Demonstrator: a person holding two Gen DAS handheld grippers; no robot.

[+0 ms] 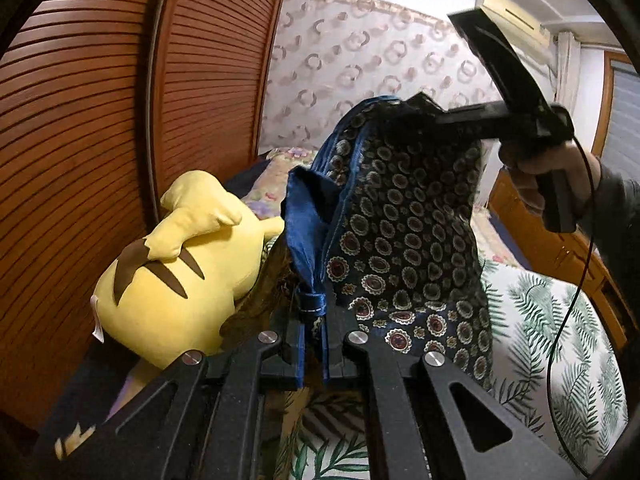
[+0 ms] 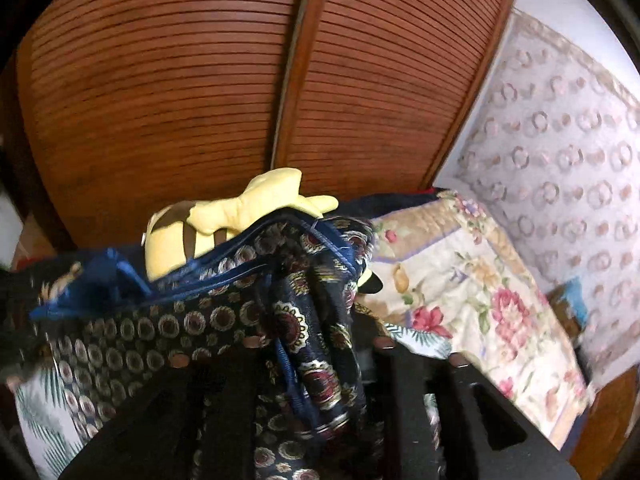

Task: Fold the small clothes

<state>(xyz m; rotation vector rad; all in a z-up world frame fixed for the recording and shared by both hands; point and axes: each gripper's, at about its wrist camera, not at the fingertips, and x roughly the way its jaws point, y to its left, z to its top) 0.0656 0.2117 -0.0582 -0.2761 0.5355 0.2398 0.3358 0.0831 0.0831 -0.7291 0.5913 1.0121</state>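
A tall reddish-brown wooden wardrobe with horizontally slatted doors (image 1: 100, 128) fills the left side of the room, its two doors meeting at a vertical seam. Beside it, pale wallpaper printed with pinkish ring shapes (image 1: 380, 64) covers the far wall below a white ceiling. A white wall-mounted air conditioner (image 1: 516, 12) sits high near the corner, close to a wood-framed window (image 1: 624, 120). Below lies a bed with a white sheet printed with green palm leaves (image 1: 560, 340) and a cream quilt with pink flowers (image 2: 480, 300).
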